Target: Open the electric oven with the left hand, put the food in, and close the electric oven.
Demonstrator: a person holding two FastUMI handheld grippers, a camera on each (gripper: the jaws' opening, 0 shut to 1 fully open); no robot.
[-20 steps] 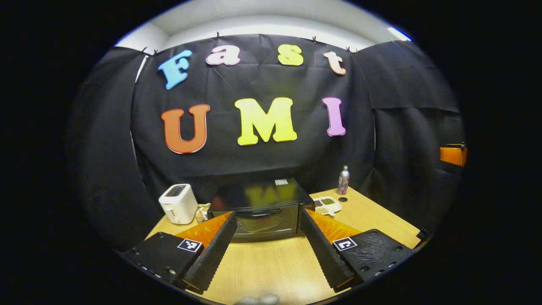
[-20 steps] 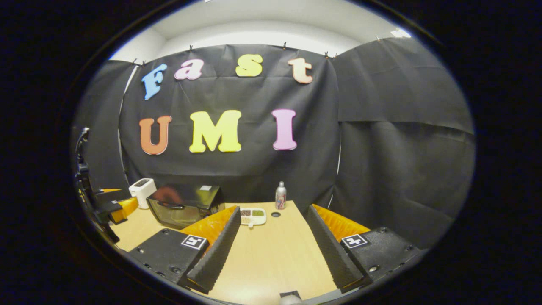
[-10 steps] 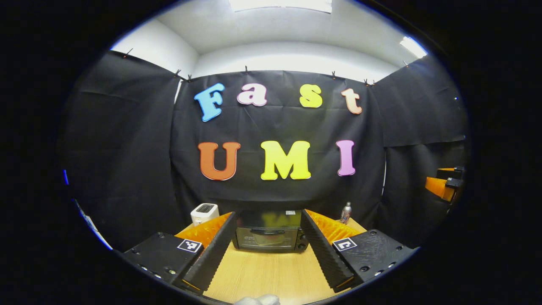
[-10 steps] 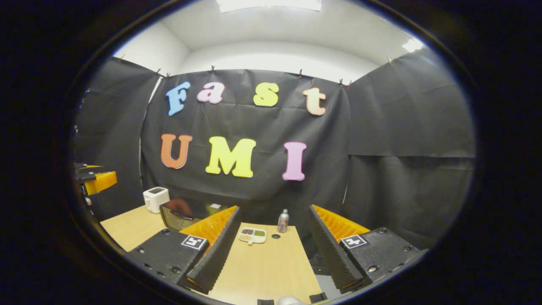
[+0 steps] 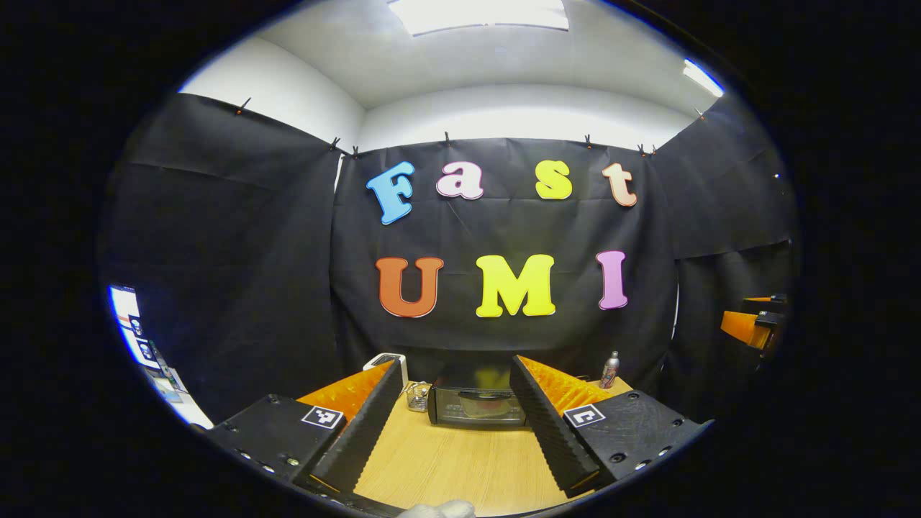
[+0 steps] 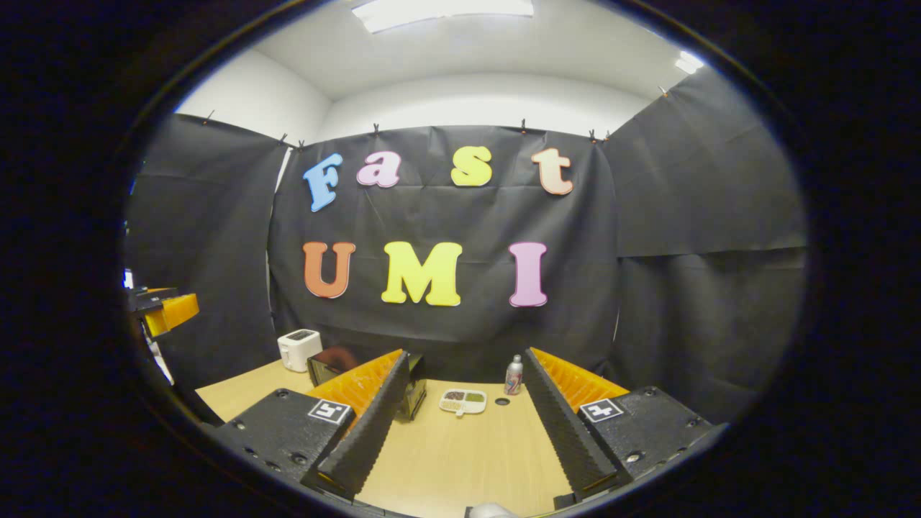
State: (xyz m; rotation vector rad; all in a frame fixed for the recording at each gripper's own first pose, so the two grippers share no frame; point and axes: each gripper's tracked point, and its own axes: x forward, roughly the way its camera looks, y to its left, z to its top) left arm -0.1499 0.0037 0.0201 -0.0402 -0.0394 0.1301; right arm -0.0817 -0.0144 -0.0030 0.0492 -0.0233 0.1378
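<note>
Both tongs, left (image 5: pixel 453 432) and right (image 6: pixel 460 432), gaped, holding nothing; the right's finger (image 6: pixel 370 424) hid half the oven (image 6: pixel 331 365).

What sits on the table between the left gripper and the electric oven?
Nothing: in the left gripper view, bare tabletop runs from the open left gripper to the shut electric oven.

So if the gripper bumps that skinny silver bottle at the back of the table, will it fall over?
Probably, yes. The bottle stands upright and looks tall and narrow on a small base, so a nudge near its top would likely tip it. Its round body would then probably roll on the smooth wooden table. It looks like shiny metal, so perhaps slippery to pinch.
</note>
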